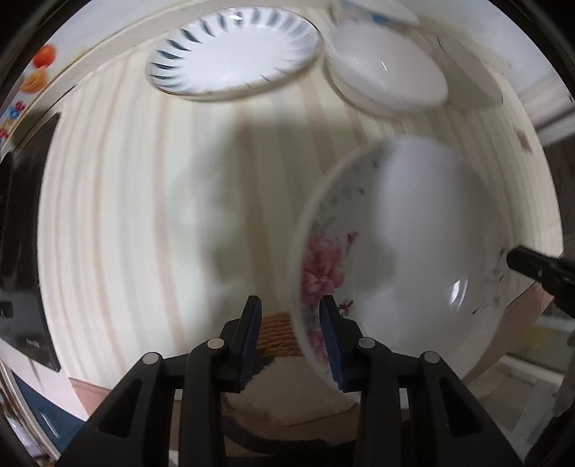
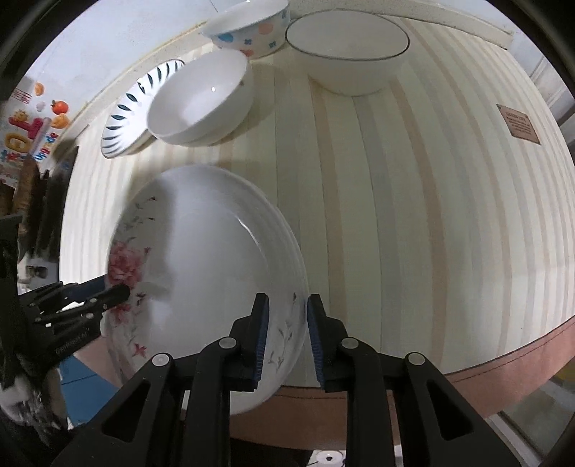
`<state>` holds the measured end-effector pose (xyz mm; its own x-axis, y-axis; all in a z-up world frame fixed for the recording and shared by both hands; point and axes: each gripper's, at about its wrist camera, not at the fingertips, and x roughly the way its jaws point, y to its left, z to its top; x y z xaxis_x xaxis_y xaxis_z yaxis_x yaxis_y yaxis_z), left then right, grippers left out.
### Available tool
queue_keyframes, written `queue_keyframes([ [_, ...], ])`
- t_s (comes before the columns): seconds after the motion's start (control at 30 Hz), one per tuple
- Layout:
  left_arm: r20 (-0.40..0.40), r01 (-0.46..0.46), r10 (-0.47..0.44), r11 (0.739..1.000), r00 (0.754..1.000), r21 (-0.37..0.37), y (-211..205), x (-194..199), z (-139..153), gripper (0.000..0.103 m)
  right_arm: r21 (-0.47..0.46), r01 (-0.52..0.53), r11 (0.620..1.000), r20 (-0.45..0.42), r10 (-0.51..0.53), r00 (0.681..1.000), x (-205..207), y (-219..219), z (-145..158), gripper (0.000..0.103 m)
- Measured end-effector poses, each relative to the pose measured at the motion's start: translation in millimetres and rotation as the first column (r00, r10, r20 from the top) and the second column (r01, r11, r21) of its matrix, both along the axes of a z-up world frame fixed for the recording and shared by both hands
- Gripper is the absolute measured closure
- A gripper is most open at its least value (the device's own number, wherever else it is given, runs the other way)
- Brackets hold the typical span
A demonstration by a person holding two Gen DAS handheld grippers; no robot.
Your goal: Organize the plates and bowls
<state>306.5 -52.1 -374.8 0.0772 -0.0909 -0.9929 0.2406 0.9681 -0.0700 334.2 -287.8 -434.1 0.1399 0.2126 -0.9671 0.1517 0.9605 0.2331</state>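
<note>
A large white plate with pink flowers [image 1: 413, 258] sits tilted at the table's near edge, its rim between the pads of both grippers. My left gripper [image 1: 291, 337] holds its flowered rim; it also shows in the right wrist view [image 2: 107, 287]. My right gripper [image 2: 287, 337] holds the opposite rim of the plate [image 2: 208, 280]; its tip shows in the left wrist view [image 1: 517, 260]. A blue-striped plate [image 1: 233, 54] and a white bowl [image 1: 388, 72] lie at the far side.
The striped table [image 2: 413, 215] carries a white bowl [image 2: 201, 97] beside the blue-striped plate [image 2: 125, 115], a dotted bowl [image 2: 248, 32] and a dark-rimmed bowl [image 2: 348, 50] at the back. A brown label [image 2: 517, 124] lies at the right.
</note>
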Motion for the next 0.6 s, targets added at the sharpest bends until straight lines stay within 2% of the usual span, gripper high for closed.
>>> queue_keyframes([
  [0.1,0.045,-0.058,0.059,0.998,0.997,-0.034,23,14,26,0.072,0.019,0.009,1.0,0.022,-0.009,1.0,4,-5,22,0.078],
  [0.17,0.071,-0.118,0.123,0.991,0.99,-0.067,43,36,45,0.072,0.054,-0.006,0.998,0.07,0.002,0.998,17,-4,46,0.078],
  [0.23,0.087,-0.165,0.173,0.982,0.981,-0.094,58,62,55,0.071,0.105,-0.03,0.994,0.13,0.016,0.991,44,2,72,0.074],
  [0.27,0.096,-0.188,0.197,0.978,0.976,-0.095,63,77,58,0.071,0.123,-0.046,0.991,0.153,0.027,0.988,59,7,80,0.068],
  [0.33,0.105,-0.234,0.244,0.967,0.964,-0.099,73,113,61,0.071,0.151,-0.072,0.986,0.196,0.042,0.98,97,19,91,0.065],
  [0.43,0.092,-0.292,0.301,0.951,0.949,-0.099,82,161,49,0.071,0.154,-0.098,0.983,0.211,0.064,0.975,163,39,86,0.065],
  [0.53,0.053,-0.326,0.333,0.939,0.942,-0.109,88,193,30,0.072,0.15,-0.12,0.981,0.152,0.097,0.984,222,59,59,0.065],
  [0.6,0.027,-0.335,0.34,0.936,0.94,-0.11,89,212,17,0.072,0.137,-0.139,0.981,0.109,0.124,0.986,247,71,41,0.065],
])
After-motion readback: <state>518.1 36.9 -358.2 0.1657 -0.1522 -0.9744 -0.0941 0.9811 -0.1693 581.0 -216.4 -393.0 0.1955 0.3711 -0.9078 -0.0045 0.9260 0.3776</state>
